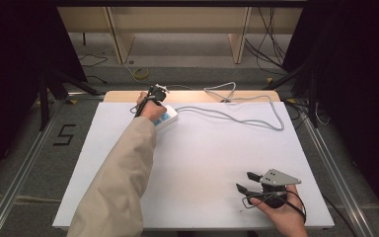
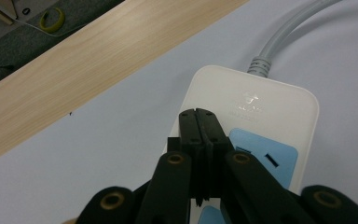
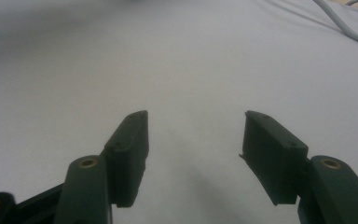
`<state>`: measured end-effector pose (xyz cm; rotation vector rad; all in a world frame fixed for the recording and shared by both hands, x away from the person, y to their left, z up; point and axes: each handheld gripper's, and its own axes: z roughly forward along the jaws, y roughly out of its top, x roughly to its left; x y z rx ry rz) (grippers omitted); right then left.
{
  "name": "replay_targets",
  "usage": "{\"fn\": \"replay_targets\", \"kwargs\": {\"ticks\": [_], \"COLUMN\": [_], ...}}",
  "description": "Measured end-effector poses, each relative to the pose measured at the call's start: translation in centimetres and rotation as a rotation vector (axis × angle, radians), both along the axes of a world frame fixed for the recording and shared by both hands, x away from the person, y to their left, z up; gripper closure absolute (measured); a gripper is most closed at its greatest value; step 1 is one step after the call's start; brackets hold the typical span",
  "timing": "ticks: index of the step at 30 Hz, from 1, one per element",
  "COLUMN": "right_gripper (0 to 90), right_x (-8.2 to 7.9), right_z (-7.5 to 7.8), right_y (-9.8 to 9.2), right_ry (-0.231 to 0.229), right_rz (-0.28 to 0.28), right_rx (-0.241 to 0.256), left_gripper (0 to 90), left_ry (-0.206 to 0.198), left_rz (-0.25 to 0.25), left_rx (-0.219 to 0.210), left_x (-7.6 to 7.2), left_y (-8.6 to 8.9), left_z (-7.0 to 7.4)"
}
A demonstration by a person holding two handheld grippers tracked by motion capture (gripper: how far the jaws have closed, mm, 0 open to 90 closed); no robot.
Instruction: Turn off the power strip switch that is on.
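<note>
Power strip [image 2: 270, 100] glossy white plastic; table edge [image 2: 98, 60] matt wood grain.

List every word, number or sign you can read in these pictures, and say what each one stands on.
"5": black mark on the grey floor, left of the table.
Embossed logo and line of text on the white power strip, ahead of the shut left gripper: too faint to read.
</note>
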<state>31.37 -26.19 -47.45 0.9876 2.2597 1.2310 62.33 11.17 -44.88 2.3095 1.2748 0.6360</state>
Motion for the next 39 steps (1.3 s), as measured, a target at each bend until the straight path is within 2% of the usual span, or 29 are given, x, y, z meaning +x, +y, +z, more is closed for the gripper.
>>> {"fn": "replay_targets", "kwargs": {"ticks": [2,6,9,15,24,33,39], "right_gripper": [41.8,41.8,41.9,41.8,41.8,41.8,41.8], "right_x": [0.0,0.0,0.0,0.0,0.0,-0.1,0.0], "right_z": [0.0,0.0,0.1,0.1,0.1,0.1,0.1], "right_y": [0.0,0.1,0.1,0.2,0.3,0.3,0.3], "right_ry": [-0.003,-0.004,-0.004,-0.003,-0.005,-0.005,-0.004], "right_rz": [-0.001,0.001,0.001,0.0,-0.001,-0.001,-0.001], "right_rx": [0.005,0.003,-0.003,0.0,-0.002,-0.003,-0.008], "left_gripper": [89.9,89.8,89.9,89.8,89.7,89.6,89.5], "left_ry": [-0.017,-0.013,-0.009,-0.035,-0.062,-0.087,-0.071], "left_rz": [0.0,0.003,-0.009,-0.009,-0.039,-0.057,-0.043], "left_rx": [-0.003,-0.034,-0.024,-0.052,-0.073,-0.065,-0.057], "left_x": [0.0,-0.1,-0.4,-0.9,-1.9,-3.3,-4.3], "left_y": [0.0,0.3,0.4,0.8,1.0,1.6,2.1], "left_z": [0.2,0.2,0.3,0.7,1.8,2.6,3.1]}}
